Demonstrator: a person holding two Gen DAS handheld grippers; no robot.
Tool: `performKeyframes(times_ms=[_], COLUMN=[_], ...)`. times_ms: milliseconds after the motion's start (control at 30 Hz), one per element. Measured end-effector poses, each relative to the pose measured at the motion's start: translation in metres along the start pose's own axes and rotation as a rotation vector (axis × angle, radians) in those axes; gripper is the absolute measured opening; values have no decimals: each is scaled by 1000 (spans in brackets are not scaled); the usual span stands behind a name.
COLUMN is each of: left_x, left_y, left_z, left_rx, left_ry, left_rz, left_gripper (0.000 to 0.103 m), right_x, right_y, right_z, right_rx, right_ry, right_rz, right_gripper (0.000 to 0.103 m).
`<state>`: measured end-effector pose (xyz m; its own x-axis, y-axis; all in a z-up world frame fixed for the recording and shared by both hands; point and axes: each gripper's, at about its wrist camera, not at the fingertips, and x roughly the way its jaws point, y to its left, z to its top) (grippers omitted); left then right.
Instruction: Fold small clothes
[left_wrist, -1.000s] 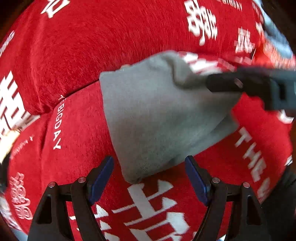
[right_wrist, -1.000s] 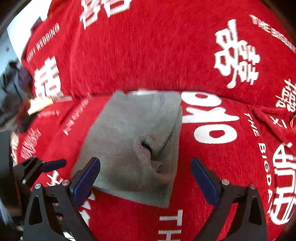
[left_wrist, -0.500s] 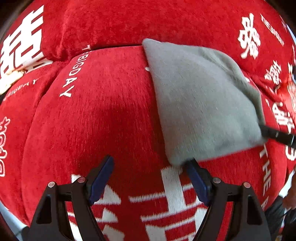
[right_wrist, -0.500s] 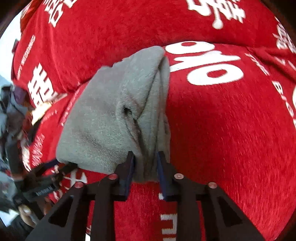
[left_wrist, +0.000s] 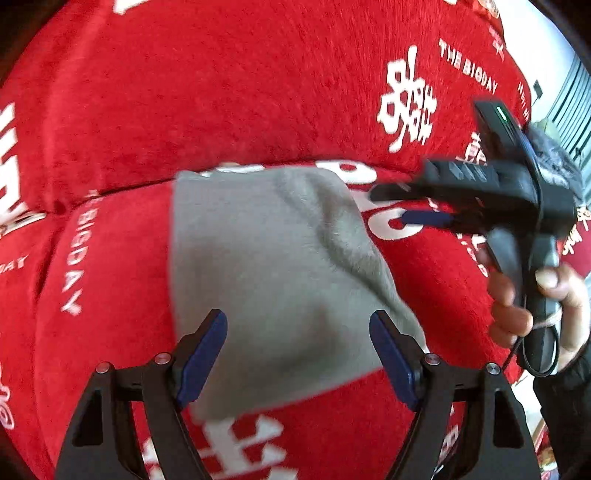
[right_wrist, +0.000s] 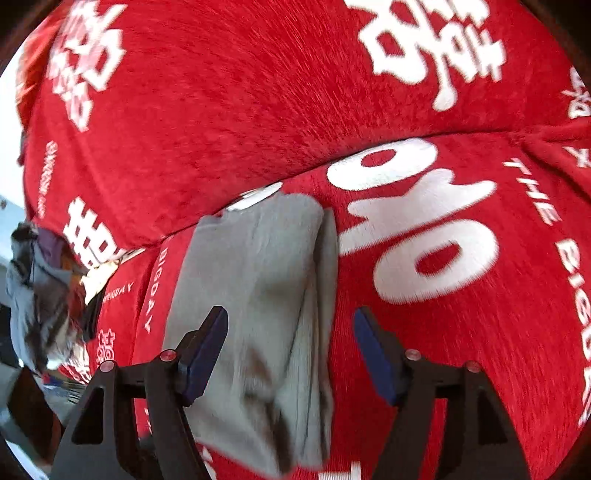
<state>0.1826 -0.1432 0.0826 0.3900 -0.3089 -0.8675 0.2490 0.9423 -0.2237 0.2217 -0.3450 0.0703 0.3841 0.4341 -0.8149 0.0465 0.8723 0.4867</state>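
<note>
A red fuzzy sofa cover (left_wrist: 258, 92) with white letters and signs fills both views. A seam between two cushions runs across the middle of each picture.

A small gray cloth (left_wrist: 280, 266) lies folded on the lower cushion, with its top edge up by the seam. In the left wrist view it sits in the middle of the frame. In the right wrist view the gray cloth (right_wrist: 258, 295) is left of the middle, with a thick fold along its right side.

The left gripper (left_wrist: 299, 354) is at the bottom of its frame. Its blue pads are spread wide, above the cloth, not pinching it.

The right gripper (right_wrist: 291, 350) is opening. The cloth's right edge shows between its pads, but they do not press on it. In the left wrist view the right gripper (left_wrist: 402, 206) is at the right side, just beside the cloth, held by a hand (left_wrist: 554, 310).

A heap of gray clothes (right_wrist: 37, 295) sits at the left edge of the right wrist view.
</note>
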Motion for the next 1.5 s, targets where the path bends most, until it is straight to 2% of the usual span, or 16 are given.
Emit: performKeyframes(times_ms=[233, 267, 300, 400, 500, 567, 667, 733, 867, 933, 967, 1100, 1167, 1233, 1367, 1500], left_x=[39, 40, 40, 42, 48, 50, 53, 53, 37, 30, 30, 52, 56, 60, 63, 71], left_y=[-19, -21, -22, -24, -24, -28, -34, -38, -33, -30, -30, -36, -40, -40, -42, -47], left_z=[-8, -9, -9, -9, -11, -11, -11, -12, -10, -5, -2, 0, -2, -2, -5, -2], left_rx=[54, 57, 57, 44, 28, 33, 49, 57, 2, -24, -30, -14, 17, 32, 27, 4], left_ry=[35, 36, 39, 51, 57, 59, 71, 68, 54, 35, 31, 77, 67, 66, 64, 62], left_rz=[34, 32, 22, -15, -11, 2, 19, 31, -43, -77, -76, -38, -8, 3, 1, 8], left_gripper=[80, 80, 80, 80, 80, 88, 93, 93, 93, 93, 93, 93, 93, 93, 93, 93], right_x=[66, 73, 77, 55, 33, 40, 73, 78, 45, 32, 27, 38, 54, 71, 63, 57], right_y=[10, 12, 18, 44, 53, 47, 25, 17, 6, 3, 3, 7, 6, 13, 39, 39], right_z=[44, 44, 44, 43, 47, 55, 60, 57, 48, 45, 45, 54, 54, 50, 46, 60], right_rx=[-69, -92, -140, -271, -306, -294, -265, -225, -143, -138, -139, -120, -101, -132, -279, -263], right_ry=[118, 127, 134, 22, -91, -122, -24, 33, 14, -4, -17, 40, 81, 140, 74, -15], right_rz=[-59, -79, -72, -54, -7, -96, -168, -149, 8, 28, 31, 65, 63, 47, -3, -24], right_gripper=[70, 56, 23, 10, 10, 10, 10, 10, 20, 74, 82, 84, 79, 18, 11, 8])
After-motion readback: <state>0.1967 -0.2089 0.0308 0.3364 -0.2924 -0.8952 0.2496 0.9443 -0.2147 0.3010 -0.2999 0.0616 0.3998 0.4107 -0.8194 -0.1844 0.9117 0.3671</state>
